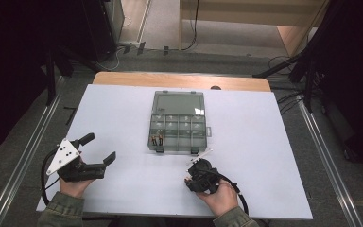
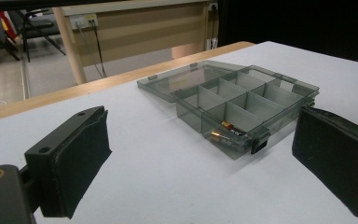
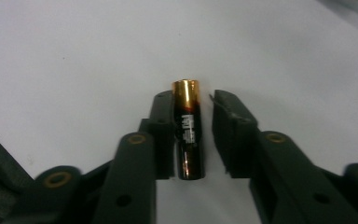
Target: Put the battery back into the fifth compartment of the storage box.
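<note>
**At table centre: open organiser half-stocked, one battery between the right jaws**

Across the white table (image 1: 123, 123), largest first. At twelve o'clock from the person's hands: a smoky clear organiser box (image 1: 177, 124), lid thrown back flat toward the far edge, tray divided into small compartments. In the tray's near-left corner compartment, roughly at seven o'clock of the box: two batteries (image 2: 227, 130), lying side by side, gold ends visible. Remaining compartments apparently empty, though tinted walls hide some floors.

At eight o'clock from the box: left gripper (image 1: 99, 150), jaws spread wide, nothing between the pads, hovering just above the table and aimed toward the box.

At five o'clock from the box, near the front edge: right gripper (image 3: 193, 119), jaws narrowed but not closed. Between them, a single battery (image 3: 189, 130), black body with gold cap pointing away. Left pad touching or nearly touching the battery's side; a clear gap on the right side. Whether lying on the table or lifted: cannot tell.

Judged step: picking up a loose battery for sorting into the box. Next move likely calls for closing the right jaws squarely on the battery's middle, lifting, then carrying toward eleven o'clock to a compartment, with care against rolling or slipping of the round body.
</note>
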A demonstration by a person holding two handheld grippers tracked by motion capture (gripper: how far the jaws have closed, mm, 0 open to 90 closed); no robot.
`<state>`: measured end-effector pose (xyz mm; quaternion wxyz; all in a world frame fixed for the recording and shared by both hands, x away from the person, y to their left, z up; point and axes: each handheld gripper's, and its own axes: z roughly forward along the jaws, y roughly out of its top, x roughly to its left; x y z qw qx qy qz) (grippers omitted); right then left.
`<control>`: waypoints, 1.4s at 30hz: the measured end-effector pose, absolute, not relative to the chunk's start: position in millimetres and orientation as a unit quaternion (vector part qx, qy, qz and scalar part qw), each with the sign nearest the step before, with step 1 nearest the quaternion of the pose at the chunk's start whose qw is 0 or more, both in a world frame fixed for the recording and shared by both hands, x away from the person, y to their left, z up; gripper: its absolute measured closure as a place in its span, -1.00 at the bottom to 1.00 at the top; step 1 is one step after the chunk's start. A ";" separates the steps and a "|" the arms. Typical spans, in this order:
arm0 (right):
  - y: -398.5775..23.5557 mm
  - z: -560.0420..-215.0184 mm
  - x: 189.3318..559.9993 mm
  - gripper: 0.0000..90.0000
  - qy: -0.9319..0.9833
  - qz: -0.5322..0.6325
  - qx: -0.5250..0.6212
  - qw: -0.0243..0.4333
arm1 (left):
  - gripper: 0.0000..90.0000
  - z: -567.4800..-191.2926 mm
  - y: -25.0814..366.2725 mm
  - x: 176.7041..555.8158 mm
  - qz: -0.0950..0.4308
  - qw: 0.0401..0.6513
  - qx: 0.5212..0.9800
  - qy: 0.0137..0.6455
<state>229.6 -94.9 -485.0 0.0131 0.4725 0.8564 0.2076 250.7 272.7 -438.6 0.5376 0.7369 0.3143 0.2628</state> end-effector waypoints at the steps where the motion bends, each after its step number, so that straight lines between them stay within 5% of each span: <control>1: -94.9 -485.1 229.4 0.70 0.856 0.205 0.474 0.015 | -0.91 -438.5 272.7 250.6 0.263 0.537 0.737 0.314; 42: -78.8 -448.2 269.2 0.73 0.800 0.317 0.509 -0.019 | -0.91 -438.5 273.8 251.1 0.267 0.534 0.735 0.322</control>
